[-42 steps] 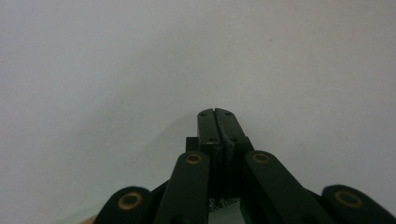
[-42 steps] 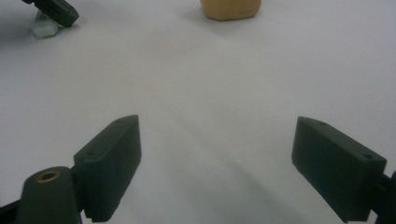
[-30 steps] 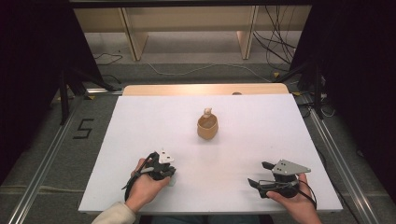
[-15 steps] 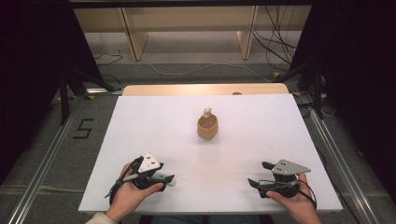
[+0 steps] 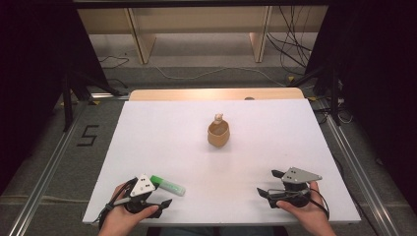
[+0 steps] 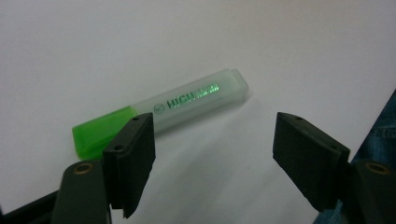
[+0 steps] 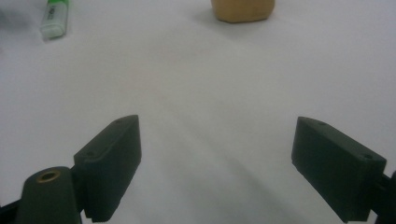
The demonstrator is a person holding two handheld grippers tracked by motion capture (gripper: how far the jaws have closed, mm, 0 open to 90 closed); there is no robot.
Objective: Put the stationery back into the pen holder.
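Green-capped highlighter (image 5: 167, 185), frosted clear barrel with green lettering, lying flat on white table (image 5: 196, 147) near front left corner; seen close in left gripper view (image 6: 159, 112), cap end pointing toward lower left of that view, partly behind tip of one black jaw. Not gripped, not touched by either jaw as far as visible.

Left gripper (image 5: 160, 206) just beside highlighter, on the near side, at table's front edge, held in a hand (image 5: 123, 221) coming in from bottom of high view. Jaws spread wide, nothing between them but bare tabletop (image 6: 215, 154). White three-cornered plate on top.

Right gripper (image 5: 266, 184) well apart from highlighter, near front right corner, held in other hand (image 5: 305, 214), grey three-cornered plate on top. Jaws likewise spread wide over bare white surface (image 7: 215, 154), holding nothing; highlighter small at upper left of right gripper view (image 7: 55, 17).

Tan wooden cup (image 5: 218, 133) upright near table's middle, far from both grippers, small pale object sticking out at its back rim; cup base visible at top of right gripper view (image 7: 242, 10). Dark floor and pale shelving beyond the far edge.
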